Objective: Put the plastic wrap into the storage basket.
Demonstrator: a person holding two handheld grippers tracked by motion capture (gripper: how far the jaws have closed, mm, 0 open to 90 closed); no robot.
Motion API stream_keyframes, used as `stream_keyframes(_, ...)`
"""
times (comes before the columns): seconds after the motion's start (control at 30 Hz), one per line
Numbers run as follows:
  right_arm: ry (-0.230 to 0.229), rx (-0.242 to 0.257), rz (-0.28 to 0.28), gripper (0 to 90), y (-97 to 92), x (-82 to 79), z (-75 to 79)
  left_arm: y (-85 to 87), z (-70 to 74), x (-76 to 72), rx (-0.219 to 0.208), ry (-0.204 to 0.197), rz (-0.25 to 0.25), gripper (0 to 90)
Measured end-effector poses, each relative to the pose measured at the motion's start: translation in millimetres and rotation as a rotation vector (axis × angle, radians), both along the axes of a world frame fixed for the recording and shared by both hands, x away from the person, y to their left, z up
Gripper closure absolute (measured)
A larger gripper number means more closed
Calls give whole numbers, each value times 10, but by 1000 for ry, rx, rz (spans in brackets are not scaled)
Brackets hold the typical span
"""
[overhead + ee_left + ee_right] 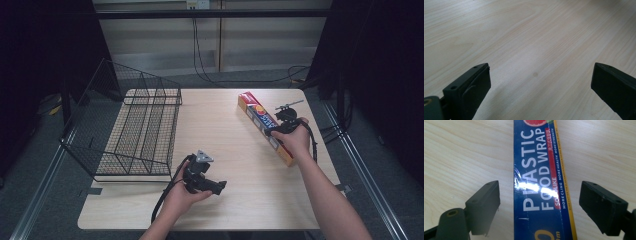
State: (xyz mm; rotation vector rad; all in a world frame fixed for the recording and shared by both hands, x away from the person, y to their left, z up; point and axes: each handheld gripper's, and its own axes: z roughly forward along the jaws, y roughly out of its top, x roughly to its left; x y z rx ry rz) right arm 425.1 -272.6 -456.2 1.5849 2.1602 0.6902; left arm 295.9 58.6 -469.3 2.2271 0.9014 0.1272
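Note:
A long blue and orange box of plastic food wrap [260,122] lies slanted on the right part of the wooden table [235,200]. My right gripper [278,130] is lowered over the box's near half. In the right gripper view the box [541,182] runs between the jaws of my right gripper [539,202], with a gap of bare wood on each side, so the pads do not touch it. My left gripper [219,186] rests low near the table's front, pointing right. In the left gripper view my left gripper [540,85] stands open with nothing between its jaws.
A black wire basket [135,130] stands on the table's left side, its tall side leaning outward past the left edge. Cables [200,60] hang behind the table. Light wood lies between the basket and the box.

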Motion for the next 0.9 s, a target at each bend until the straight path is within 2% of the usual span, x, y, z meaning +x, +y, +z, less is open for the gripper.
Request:
stream_keyframes(0.23,27,5,-13,261,-17,38,-59,-10,-18,2,-3,-6,5,26)
stream_keyframes(0.27,27,1,-3,271,-22,42,-69,-17,-23,1,-13,-3,10,26)
stream_keyframes(0.37,37,22,11,332,-22,54,-99,-13,-23,2,-3,-2,2,26)
stream_keyframes(0.43,38,0,10,369,-10,50,-99,-17,-25,0,-12,-1,9,27)
stream_keyframes(0.47,36,-11,12,397,-8,47,-97,-7,-21,5,-1,-2,1,27)
stream_keyframes(0.7,20,-38,42,417,2,41,-96,-2,-19,6,-2,-3,7,29)
stream_keyframes(0.87,40,-51,50,426,20,16,-76,13,0,6,8,6,-5,30)
stream_keyframes(0.9,47,-58,47,430,29,5,-69,13,-4,3,0,0,2,30)
